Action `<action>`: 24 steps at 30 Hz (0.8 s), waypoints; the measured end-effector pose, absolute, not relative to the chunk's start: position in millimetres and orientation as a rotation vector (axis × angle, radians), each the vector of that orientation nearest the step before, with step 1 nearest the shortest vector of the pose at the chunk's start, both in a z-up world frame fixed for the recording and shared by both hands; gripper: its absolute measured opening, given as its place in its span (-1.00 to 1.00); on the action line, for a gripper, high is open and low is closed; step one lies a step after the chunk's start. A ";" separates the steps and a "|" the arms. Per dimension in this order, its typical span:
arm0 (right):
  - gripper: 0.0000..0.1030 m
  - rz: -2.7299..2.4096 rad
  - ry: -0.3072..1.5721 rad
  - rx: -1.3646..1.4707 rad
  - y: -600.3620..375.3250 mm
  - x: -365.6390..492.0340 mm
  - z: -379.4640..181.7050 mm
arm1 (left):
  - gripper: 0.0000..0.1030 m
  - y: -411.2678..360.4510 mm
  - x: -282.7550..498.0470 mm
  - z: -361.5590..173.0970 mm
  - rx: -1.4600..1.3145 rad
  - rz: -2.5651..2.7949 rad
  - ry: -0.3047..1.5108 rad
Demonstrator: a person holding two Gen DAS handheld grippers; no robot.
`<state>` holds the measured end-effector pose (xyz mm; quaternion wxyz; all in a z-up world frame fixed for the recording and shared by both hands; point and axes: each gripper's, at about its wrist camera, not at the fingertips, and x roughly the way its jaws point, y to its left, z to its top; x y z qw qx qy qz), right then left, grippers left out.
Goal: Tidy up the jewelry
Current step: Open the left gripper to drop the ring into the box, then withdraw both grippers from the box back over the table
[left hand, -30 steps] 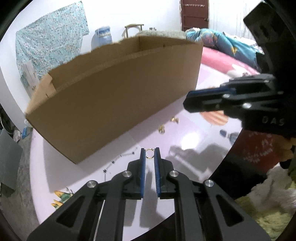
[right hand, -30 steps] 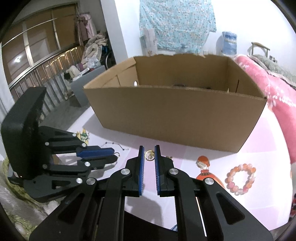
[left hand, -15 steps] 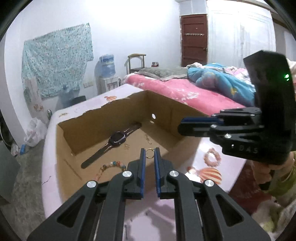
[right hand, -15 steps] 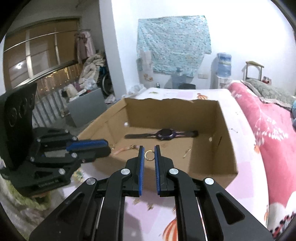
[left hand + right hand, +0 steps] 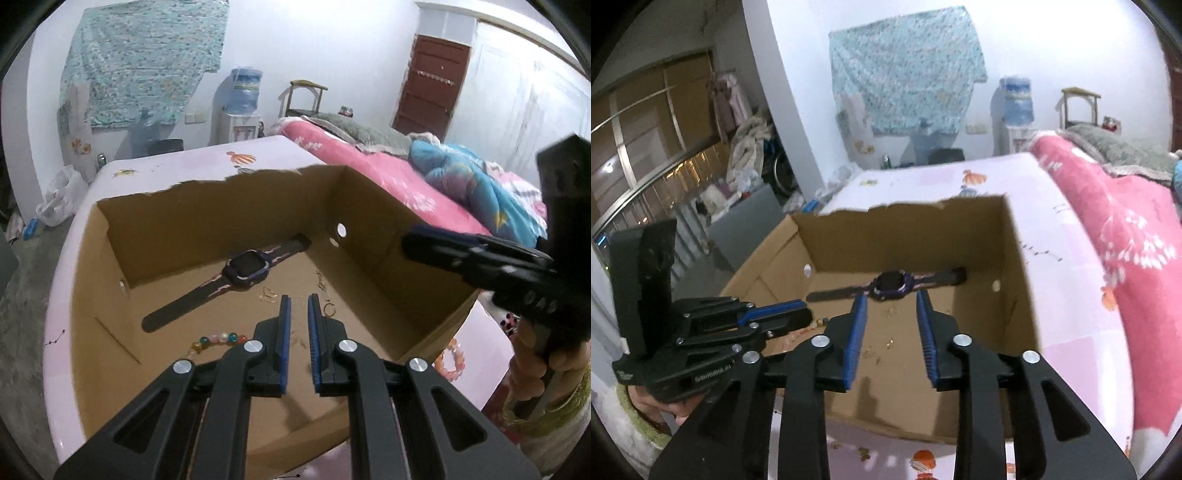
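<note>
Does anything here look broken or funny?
Yes: the cardboard box has a ragged, torn top edge along its far wall, as if the flap was ripped off. A pink bead bracelet lies outside it on the table.

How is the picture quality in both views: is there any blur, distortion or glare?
Left wrist view: strong fisheye bending, dark corners; the cardboard box and watch are fairly sharp, the right tool blurred. Right wrist view: same bending, overall softer; small pieces on the box floor cannot be made out. No strong glare in either.
</note>
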<state>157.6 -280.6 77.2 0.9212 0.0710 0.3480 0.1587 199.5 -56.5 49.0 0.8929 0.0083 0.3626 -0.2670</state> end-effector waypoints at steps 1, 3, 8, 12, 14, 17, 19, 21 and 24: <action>-0.42 0.315 0.701 0.150 -284.6 153.3 80.9 | -0.83 -52.1 198.8 50.4 0.009 -0.550 0.749; -0.39 0.301 0.685 0.159 -290.5 147.4 86.3 | -0.82 -45.6 195.7 53.4 -0.003 -0.546 0.740; -0.28 0.272 0.664 0.185 -303.5 130.2 93.2 | -0.76 -30.4 178.2 59.4 -0.018 -0.538 0.722; -0.12 0.272 0.674 0.189 -302.8 116.5 92.3 | -0.59 -24.3 159.1 60.3 -0.006 -0.539 0.716; -0.03 0.281 0.682 0.181 -298.2 108.6 91.4 | -0.47 -22.1 146.0 61.0 0.003 -0.550 0.711; 0.19 0.301 0.693 0.156 -288.6 96.6 89.0 | -0.11 -21.1 126.4 61.5 0.040 -0.558 0.696; 0.37 0.317 0.717 0.123 -279.6 89.1 84.1 | 0.12 -21.4 113.3 61.1 0.074 -0.555 0.679; 0.49 0.319 0.743 0.089 -271.8 82.9 77.4 | 0.50 -23.4 99.3 59.5 0.123 -0.548 0.677; 0.52 0.315 0.795 0.066 -263.0 75.4 64.6 | 0.55 -22.9 86.3 53.2 0.147 -0.544 0.703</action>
